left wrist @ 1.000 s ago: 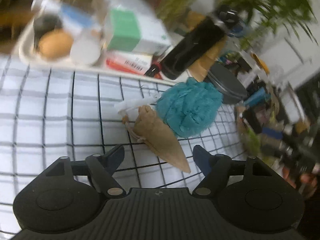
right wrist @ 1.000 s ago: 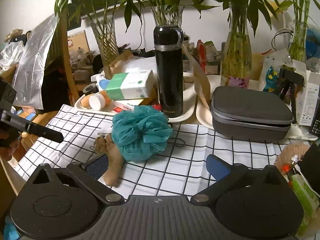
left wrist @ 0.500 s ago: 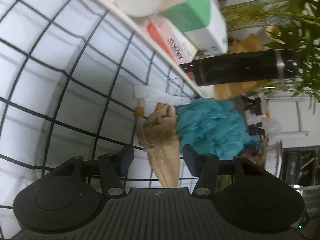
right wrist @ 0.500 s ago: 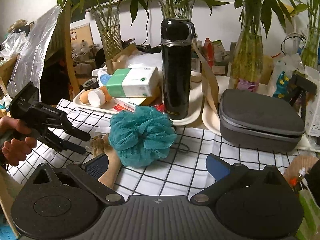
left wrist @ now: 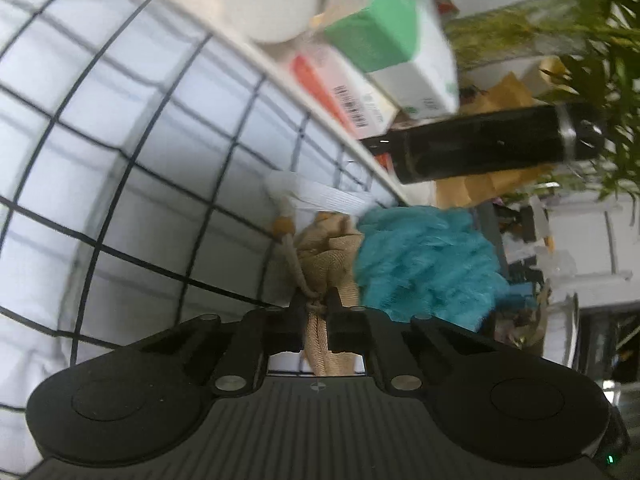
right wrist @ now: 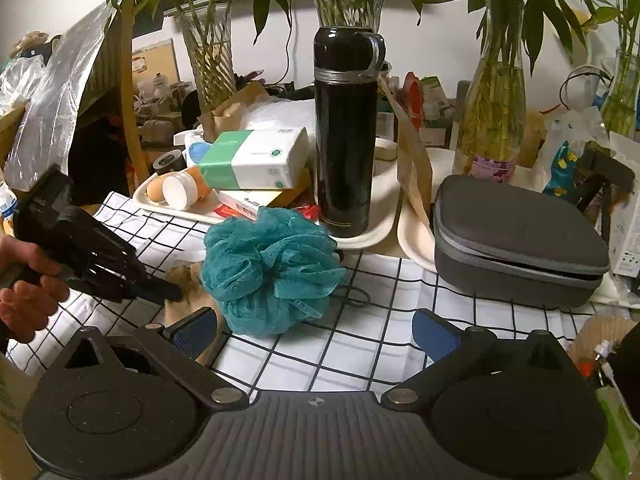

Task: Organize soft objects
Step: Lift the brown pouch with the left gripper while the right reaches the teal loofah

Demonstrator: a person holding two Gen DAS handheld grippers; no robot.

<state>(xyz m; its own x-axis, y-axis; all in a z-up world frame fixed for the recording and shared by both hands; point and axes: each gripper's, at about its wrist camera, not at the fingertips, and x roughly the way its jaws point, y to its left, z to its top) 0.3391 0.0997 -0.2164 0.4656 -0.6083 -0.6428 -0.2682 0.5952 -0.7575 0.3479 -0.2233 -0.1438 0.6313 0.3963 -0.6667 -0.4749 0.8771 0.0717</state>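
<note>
While my left claw (left wrist: 314, 304) was closing, its jaws pinched the gathered neck of the tan cloth pouch (left wrist: 332, 248), right where the drawstring knots, so the pads already pressed on the fabric. From my right-hand camera that claw (right wrist: 176, 291) reached in from the left edge of the checked tablecloth (right wrist: 384, 320), with my left hand (right wrist: 28, 280) wrapped round its handle. The pouch (right wrist: 188, 276) lay on the cloth toward its left side, touching the teal bath pouf (right wrist: 272, 272), which sat just to its right and hid part of it. A white strip (left wrist: 320, 196) lay on the cloth just beyond the pouch, near the back edge.

My right claw (right wrist: 314, 330) stood with its jaws wide apart and nothing between them, the blue pads hanging over the cloth on the near side of the pouf without touching it.

Along the back edge of the cloth ran a white tray (right wrist: 368, 236). On it stood a black flask (right wrist: 346, 128), upright, and to its left a green and white tissue pack (right wrist: 256, 158) lay on top of a red and white box (right wrist: 240, 204). A grey zipped case (right wrist: 516, 240) rested on a second tray near the back right corner, well apart from the pouf. Glass vases with green stalks (right wrist: 490, 112) stood behind the trays.
</note>
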